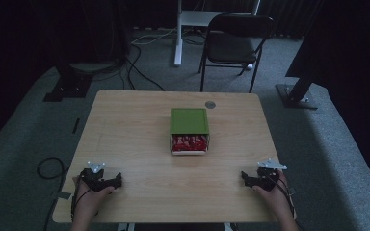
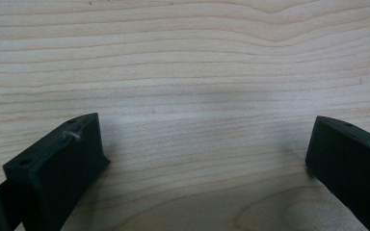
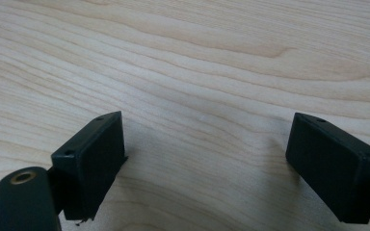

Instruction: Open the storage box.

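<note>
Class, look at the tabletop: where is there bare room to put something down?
Bare wood lies left and right of the green-lidded box, and in front of it between the left gripper and right gripper. Behind the box only a narrow strip remains, holding a grey disc.

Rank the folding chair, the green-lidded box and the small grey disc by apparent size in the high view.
1. Folding chair, though it stands farther away.
2. Green-lidded box.
3. Grey disc, clearly the smallest.

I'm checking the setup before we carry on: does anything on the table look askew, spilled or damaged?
Nothing is spilled or visibly damaged. The green lid sits shifted toward the far end of the box, so the red packets show at the near end. Both grippers, left and right, rest open on the table, holding nothing.
</note>
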A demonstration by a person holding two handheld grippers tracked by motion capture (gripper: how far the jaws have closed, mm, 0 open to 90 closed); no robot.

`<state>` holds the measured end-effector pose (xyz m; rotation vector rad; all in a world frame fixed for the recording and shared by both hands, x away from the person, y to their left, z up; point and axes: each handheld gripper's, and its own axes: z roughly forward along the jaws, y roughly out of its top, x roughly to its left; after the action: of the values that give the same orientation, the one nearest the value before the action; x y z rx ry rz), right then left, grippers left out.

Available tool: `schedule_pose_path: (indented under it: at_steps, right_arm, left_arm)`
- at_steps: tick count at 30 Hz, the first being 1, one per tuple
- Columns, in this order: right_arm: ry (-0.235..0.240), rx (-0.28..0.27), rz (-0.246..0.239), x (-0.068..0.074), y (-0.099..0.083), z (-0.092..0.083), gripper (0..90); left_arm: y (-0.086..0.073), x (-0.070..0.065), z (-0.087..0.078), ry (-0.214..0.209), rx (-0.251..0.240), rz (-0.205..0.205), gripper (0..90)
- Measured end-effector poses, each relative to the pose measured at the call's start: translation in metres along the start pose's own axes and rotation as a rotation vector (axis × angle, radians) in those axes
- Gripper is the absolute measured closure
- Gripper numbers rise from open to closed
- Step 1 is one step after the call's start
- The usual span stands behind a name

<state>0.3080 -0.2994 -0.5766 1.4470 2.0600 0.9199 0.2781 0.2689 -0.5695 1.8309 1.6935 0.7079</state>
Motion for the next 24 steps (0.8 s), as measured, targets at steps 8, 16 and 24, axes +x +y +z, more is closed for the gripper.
schedule_pose_path:
  at_steps: [8,16,24]
  right_arm:
    - [0.000,0.000,0.000,0.0000,0.0000,0.0000,12.8]
    - [0.001,0.000,0.003,0.0002,0.0000,0.0000,12.8]
    - [0.001,0.000,0.003,0.0002,0.0000,0.0001,12.7]
  left_arm:
    - [0.0007,-0.0001,0.0005,0.005,0.002,-0.004,0.5]
    - [0.0008,0.0000,0.0002,-0.003,0.003,0.011,0.6]
    - [0.0049,-0.0046,-0.0053,-0.016,-0.021,0.091,8.0]
